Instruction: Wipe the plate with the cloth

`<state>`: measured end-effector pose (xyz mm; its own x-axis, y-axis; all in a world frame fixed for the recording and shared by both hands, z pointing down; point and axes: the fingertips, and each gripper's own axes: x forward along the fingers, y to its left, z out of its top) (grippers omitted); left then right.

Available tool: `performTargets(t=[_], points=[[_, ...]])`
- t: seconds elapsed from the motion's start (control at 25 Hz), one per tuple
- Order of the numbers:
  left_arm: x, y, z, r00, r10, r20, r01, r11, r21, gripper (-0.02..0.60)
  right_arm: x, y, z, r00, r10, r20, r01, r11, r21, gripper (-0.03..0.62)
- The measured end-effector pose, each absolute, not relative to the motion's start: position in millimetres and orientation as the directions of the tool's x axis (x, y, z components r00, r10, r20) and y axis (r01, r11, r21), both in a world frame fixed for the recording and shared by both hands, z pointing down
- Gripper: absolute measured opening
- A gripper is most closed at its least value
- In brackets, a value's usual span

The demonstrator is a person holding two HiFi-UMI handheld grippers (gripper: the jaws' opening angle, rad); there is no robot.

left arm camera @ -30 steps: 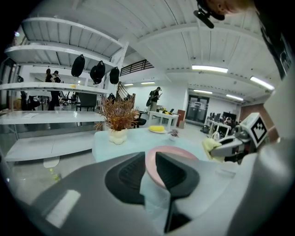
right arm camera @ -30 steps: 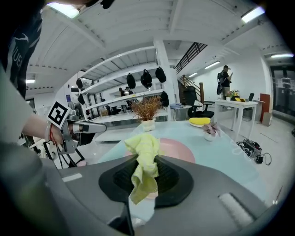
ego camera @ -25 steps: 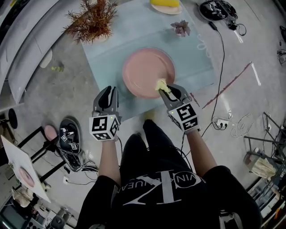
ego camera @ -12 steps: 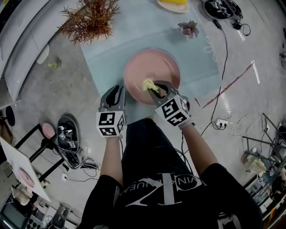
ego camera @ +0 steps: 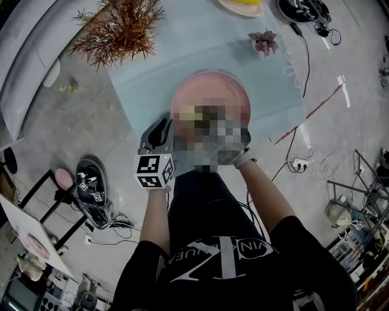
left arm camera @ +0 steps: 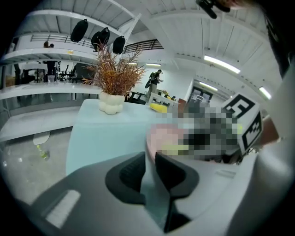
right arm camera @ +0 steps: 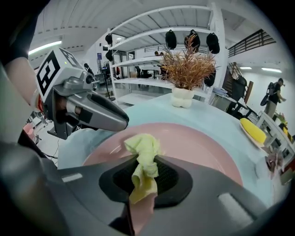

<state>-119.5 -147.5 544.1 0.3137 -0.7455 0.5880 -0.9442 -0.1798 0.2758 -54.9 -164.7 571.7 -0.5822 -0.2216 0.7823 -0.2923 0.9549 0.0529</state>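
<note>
A pink plate (ego camera: pixel 213 91) lies on a pale blue tablecloth (ego camera: pixel 152 79). In the right gripper view my right gripper (right arm camera: pixel 145 163) is shut on a crumpled yellow cloth (right arm camera: pixel 143 152), which rests on the plate's (right arm camera: pixel 193 143) near-left part. A mosaic patch hides that gripper in the head view; only a bit of the cloth (ego camera: pixel 188 113) shows. My left gripper (ego camera: pixel 161 129) sits at the plate's near-left rim, jaws side by side and shut to a thin slit with nothing held. In the left gripper view, the left gripper (left arm camera: pixel 148 161) has the plate's (left arm camera: pixel 159 136) edge just ahead.
A dried plant in a white pot (ego camera: pixel 118 27) stands at the table's far left. A small succulent (ego camera: pixel 264 41) and a dish with something yellow (ego camera: pixel 243 5) stand beyond the plate. Cables (ego camera: pixel 304 79) run over the floor at the right. White shelves (right arm camera: pixel 152 60) stand behind.
My right gripper has carried the cloth leftward over the plate's near part. My left gripper has edged right, up to the plate's rim.
</note>
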Motion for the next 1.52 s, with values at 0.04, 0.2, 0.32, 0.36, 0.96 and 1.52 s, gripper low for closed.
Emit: performTargets(t=[0.04,0.2,0.32,0.36,0.96,1.52], points=[[-118.7,-148.2,544.2,0.321,-0.745,0.585,-0.942,-0.186,0.28,0.0,-58.8,-167.3,573.0,-0.583,-0.219,0.782,-0.283,0.957,0.057,0.075],[-117.1,-148.8,544.5,0.34,-0.741,0.579,-0.935,-0.202,0.291,0.0,-71.0,-180.3,574.3,-0.589,-0.22,0.777,-0.261,0.962,0.075,0.074],[-115.7,-149.3,544.5,0.355,-0.737,0.576,-0.93,-0.213,0.3,0.0,-77.7,-193.0,574.4,-0.587,-0.233,0.775,-0.249,0.963,0.101,0.074],[-114.5,-149.6,544.4,0.359,-0.735,0.575,-0.928,-0.218,0.301,0.0,-79.1,-197.4,574.6,-0.584,-0.239,0.776,-0.244,0.963,0.113,0.074],[-112.5,-149.2,545.0,0.378,-0.719,0.583,-0.921,-0.229,0.315,0.0,-24.6,-266.9,575.7,-0.406,-0.442,0.8,-0.427,0.866,0.261,0.071],[-112.6,-148.5,545.0,0.382,-0.719,0.58,-0.919,-0.227,0.323,0.0,53.5,-260.2,577.1,-0.196,-0.524,0.829,-0.507,0.778,0.371,0.067]])
